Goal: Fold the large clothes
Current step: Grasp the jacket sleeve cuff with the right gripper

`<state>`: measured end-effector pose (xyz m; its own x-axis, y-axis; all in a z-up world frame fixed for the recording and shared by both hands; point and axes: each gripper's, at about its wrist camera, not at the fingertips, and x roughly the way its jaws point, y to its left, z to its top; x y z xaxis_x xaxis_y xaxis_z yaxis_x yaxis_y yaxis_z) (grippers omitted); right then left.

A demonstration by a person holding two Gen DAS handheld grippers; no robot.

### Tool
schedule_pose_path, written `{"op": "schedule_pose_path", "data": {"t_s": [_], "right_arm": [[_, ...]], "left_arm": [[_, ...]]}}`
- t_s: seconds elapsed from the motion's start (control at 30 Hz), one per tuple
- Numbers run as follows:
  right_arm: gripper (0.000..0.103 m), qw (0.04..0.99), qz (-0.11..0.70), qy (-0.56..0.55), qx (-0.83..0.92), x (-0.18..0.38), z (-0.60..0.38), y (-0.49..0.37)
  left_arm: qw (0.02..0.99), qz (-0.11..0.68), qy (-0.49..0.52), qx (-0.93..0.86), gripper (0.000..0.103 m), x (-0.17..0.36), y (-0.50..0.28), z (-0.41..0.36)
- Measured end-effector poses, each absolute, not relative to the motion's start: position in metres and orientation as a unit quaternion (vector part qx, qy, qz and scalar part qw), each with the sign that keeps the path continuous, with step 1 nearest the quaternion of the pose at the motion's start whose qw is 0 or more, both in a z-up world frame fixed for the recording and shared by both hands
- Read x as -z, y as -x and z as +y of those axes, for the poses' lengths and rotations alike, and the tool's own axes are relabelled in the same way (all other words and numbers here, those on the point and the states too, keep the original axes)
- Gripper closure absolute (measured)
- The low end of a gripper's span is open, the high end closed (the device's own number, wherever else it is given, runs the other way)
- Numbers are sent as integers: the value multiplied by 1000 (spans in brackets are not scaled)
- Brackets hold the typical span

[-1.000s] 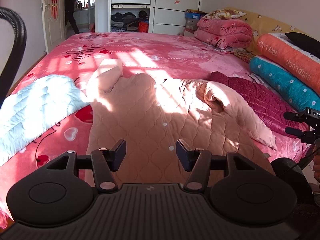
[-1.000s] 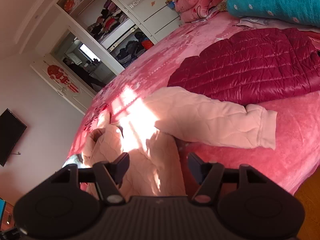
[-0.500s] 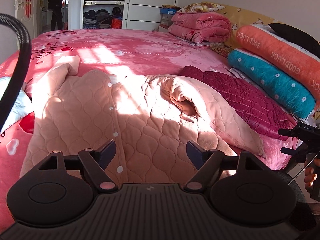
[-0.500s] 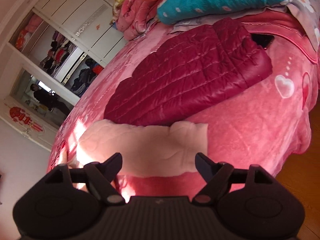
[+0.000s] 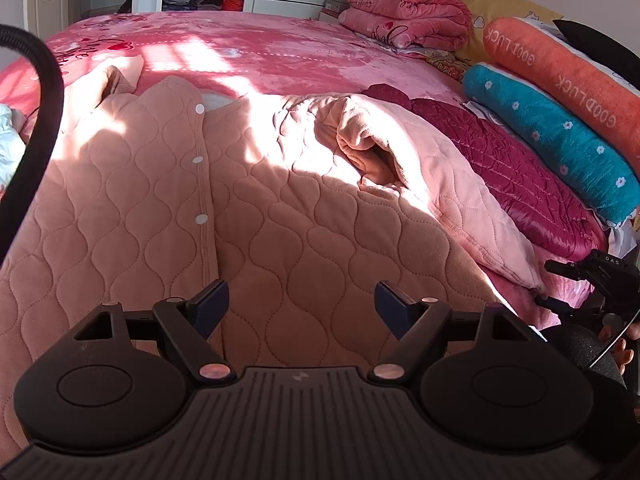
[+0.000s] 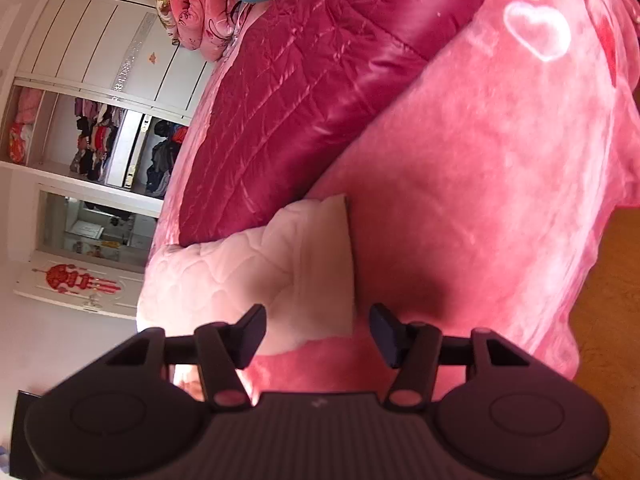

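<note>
Peach quilted garment (image 5: 248,216) spread flat on pink bed (image 5: 256,52); left gripper (image 5: 302,300) just above near hem, jaws wide apart, empty; right gripper (image 6: 318,330) jaws closing around sleeve cuff (image 6: 320,280) (pads not yet pressing)

a peach quilted jacket (image 5: 280,216) with white snaps lies spread front-up on the bed, one sleeve (image 6: 256,276) stretched sideways.

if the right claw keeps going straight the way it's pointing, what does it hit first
Most likely the cuff end of the pale pink quilted sleeve, which lies just ahead of the open right claw on the pink bedspread; depth is uncertain.
</note>
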<state>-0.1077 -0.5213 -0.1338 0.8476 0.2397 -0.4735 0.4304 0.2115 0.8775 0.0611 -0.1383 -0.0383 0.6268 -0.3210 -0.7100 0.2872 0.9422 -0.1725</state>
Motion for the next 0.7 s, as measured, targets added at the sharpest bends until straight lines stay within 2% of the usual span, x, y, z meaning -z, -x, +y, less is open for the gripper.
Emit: {"op": "schedule_pose_path", "data": {"t_s": [0.37,0.4,0.47,0.5,0.53,0.7], "right_arm": [[43,732,250,-633,22,137,-532,71],[47,732,253,-632,21,137,-533,67],[66,726,261,-636,21,138,-535,61],[83,722,264,-639,21,138,-535,59],[88,715,266,-646,18,139,-534,57],[92,737,239,-631,42,107,-528,60]], "left_arm": [[901,393,33,180,5,48,-73,-148],[902,391,34,179,5,49,-74,-148],[904,388,38,178,5,49,-74,-145],[904,387,39,177,5,50,-75,-145],[904,388,40,176,5,51,-77,-145],[901,395,51,170,4,59,-81,-138]]}}
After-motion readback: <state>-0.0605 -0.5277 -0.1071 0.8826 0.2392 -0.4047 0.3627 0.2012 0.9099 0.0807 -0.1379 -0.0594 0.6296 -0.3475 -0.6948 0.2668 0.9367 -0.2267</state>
